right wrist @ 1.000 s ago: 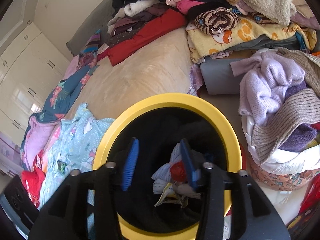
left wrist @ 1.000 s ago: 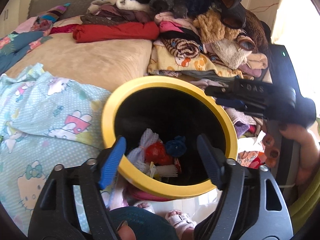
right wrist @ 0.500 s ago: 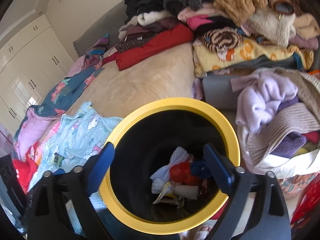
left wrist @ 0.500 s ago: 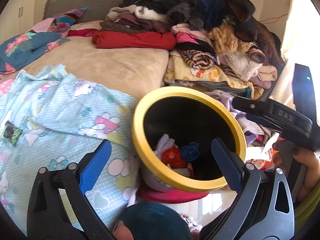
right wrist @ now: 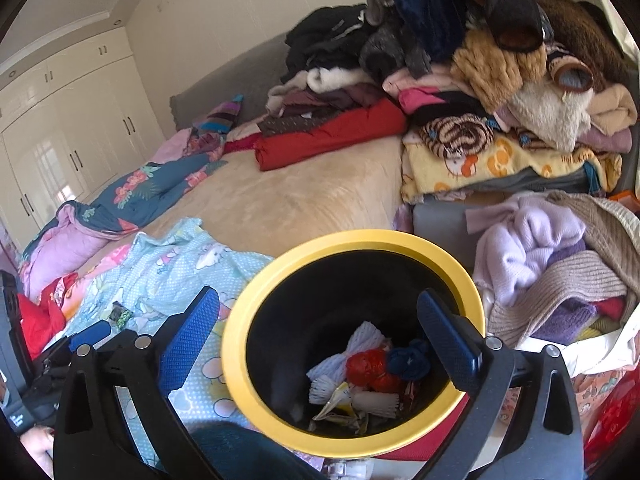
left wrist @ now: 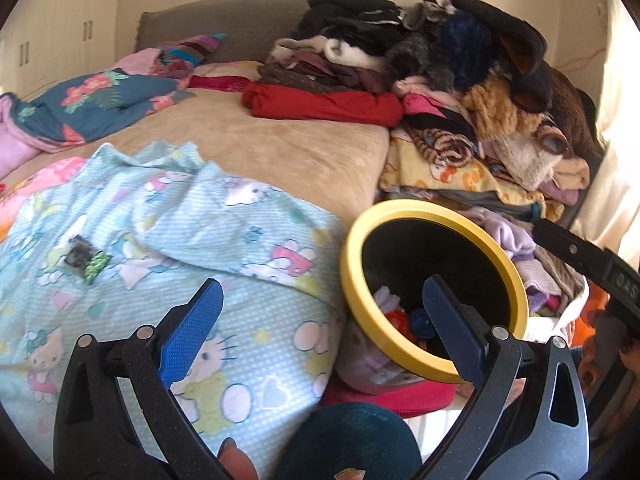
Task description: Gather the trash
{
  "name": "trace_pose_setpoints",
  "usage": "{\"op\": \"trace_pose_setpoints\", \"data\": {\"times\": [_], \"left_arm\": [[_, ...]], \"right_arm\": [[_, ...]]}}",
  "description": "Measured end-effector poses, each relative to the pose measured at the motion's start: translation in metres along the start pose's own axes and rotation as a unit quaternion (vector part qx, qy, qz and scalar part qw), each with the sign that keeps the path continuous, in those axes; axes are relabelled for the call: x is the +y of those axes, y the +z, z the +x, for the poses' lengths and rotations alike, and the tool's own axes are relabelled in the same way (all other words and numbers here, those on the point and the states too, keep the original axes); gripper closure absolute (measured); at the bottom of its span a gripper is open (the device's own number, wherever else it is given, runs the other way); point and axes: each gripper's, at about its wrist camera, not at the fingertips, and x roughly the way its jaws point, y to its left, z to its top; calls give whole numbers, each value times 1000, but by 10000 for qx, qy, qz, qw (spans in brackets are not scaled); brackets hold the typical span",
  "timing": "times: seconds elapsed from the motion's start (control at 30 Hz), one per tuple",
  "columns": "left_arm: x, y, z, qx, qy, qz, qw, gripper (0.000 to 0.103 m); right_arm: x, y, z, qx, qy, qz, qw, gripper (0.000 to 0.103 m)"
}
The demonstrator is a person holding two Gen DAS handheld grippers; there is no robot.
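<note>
Readable writing: only "DAS" on the right gripper [right wrist: 320, 336]; the sheet [left wrist: 180, 216] bears cartoon cats. Both grippers' fingers have just been opening and now stand wide, empty; the left gripper [left wrist: 324, 328] has swung toward the sheet. Crumpled trash [right wrist: 368, 372] lies in the yellow-rimmed bin [right wrist: 352, 240] at the bed's [left wrist: 256, 140] near edge.

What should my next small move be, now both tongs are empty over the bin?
Probably swing the left tongs toward the small green-and-dark wrapper on the light blue cartoon sheet. It looks like the only loose trash outside the yellow-rimmed bin, and both jaws stand open with nothing between them.
</note>
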Motion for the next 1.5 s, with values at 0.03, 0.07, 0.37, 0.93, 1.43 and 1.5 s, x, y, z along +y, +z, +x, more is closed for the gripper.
{"op": "trace_pose_setpoints", "data": {"times": [0.03,0.07,0.37,0.93,1.43,1.5], "left_arm": [[4,-1,-3,-30,63,-33,10000,11],[6,-1,-5,-42,100,-38,9999,11],[25,-8,-37,-545,457,-58,9974,11],[46,-33,-87,-1503,791,-16,9855,11],[42,-41,-87,-1541,700,-97,9855,11],[41,-41,-86,-1548,695,-79,9855,11]], "right_arm": [[2,-1,-2,-36,4,-16,10000,6],[7,-4,-4,-108,24,-35,9999,6],[39,-19,-20,-477,353,-281,9978,6],[80,-57,-79,-1949,-105,-840,9772,6],[90,-73,-69,-2094,-291,-1255,9693,6],[89,-72,-67,-2059,-296,-1227,9704,6]]}}
